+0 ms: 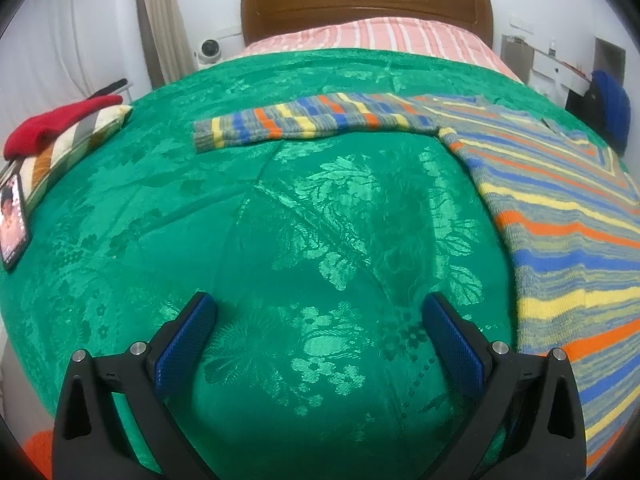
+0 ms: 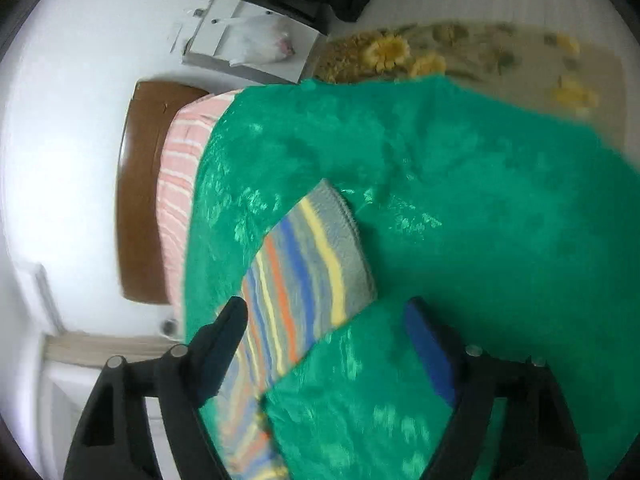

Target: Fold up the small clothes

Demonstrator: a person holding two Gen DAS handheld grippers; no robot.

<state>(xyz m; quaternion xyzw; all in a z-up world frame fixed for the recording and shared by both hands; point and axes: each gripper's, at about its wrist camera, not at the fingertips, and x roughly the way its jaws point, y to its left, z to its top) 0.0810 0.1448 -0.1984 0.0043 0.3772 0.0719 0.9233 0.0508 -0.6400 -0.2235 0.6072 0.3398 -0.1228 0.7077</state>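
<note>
While the left gripper [image 1: 318, 330] hangs over bare green bedspread [image 1: 280, 220] with its blue-padded jaws spread wide and nothing between them, the striped knit sweater [image 1: 568, 216] lies flat on the cover from 5 o'clock up to 2 o'clock in the left wrist view, one sleeve [image 1: 304, 120] stretched out toward 11 o'clock. Farther off at 9 o'clock sit a phone [image 1: 14, 224], a striped cushion [image 1: 72, 140] and a red garment [image 1: 52, 122] on it. Beyond, at 12 o'clock, stands the wooden headboard [image 1: 366, 4]. In the blurred right wrist view, the right gripper [image 2: 326, 328] is also parted, empty, with a sleeve cuff [image 2: 316, 256] just ahead of its fingertips. No containers are discernible.
</note>
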